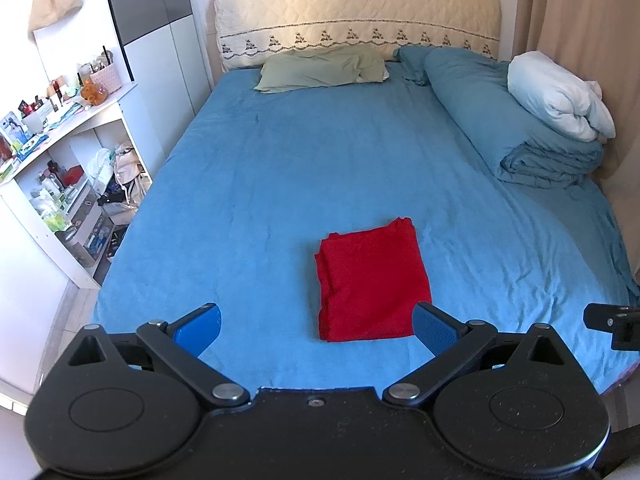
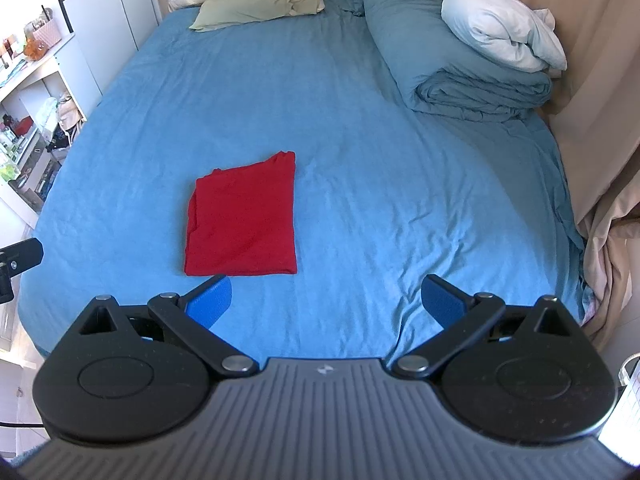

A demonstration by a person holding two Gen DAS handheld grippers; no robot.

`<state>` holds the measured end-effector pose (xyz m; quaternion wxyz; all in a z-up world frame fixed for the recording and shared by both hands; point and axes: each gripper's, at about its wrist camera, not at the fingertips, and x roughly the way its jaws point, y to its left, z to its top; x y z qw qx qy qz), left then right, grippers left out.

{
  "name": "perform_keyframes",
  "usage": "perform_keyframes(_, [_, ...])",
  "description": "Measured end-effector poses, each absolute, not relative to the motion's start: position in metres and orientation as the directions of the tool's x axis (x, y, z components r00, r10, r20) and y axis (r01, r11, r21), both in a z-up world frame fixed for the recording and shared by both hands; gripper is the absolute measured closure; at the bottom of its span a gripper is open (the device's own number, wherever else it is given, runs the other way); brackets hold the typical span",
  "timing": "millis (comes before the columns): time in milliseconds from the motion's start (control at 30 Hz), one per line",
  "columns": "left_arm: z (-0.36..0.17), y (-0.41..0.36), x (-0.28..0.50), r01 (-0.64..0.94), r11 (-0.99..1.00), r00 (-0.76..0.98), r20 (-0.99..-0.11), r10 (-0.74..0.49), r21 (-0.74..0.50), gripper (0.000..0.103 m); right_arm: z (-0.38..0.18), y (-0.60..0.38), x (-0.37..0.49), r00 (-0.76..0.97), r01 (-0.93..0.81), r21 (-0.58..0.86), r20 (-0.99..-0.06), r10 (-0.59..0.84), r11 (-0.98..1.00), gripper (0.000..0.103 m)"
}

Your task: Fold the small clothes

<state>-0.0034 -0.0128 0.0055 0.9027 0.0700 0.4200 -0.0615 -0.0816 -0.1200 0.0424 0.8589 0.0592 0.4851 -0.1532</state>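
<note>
A red garment (image 1: 370, 282) lies folded into a flat rectangle on the blue bed sheet (image 1: 280, 168) near the foot of the bed. It also shows in the right wrist view (image 2: 244, 220). My left gripper (image 1: 318, 326) is open and empty, held above the bed's near edge just short of the garment. My right gripper (image 2: 326, 300) is open and empty, to the right of the garment and short of it. A black part of the right gripper (image 1: 612, 324) shows at the right edge of the left wrist view.
A green pillow (image 1: 324, 67) lies at the headboard. A folded blue duvet (image 1: 516, 120) with a white pillow (image 1: 560, 96) lies along the bed's right side by beige curtains (image 2: 592, 80). A white cluttered shelf unit (image 1: 68, 168) stands left of the bed.
</note>
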Motion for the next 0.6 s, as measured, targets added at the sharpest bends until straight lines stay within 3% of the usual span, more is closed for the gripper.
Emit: perform_keyframes(600, [0.0061, -0.0073, -0.001, 0.176, 0.982, 0.643, -0.763, -0.065, 0.065, 0.0, 0.0423, -0.1184, -0.0802, 0.487, 0.316, -0.049, -0.849, -0.206, 0.948, 0.0])
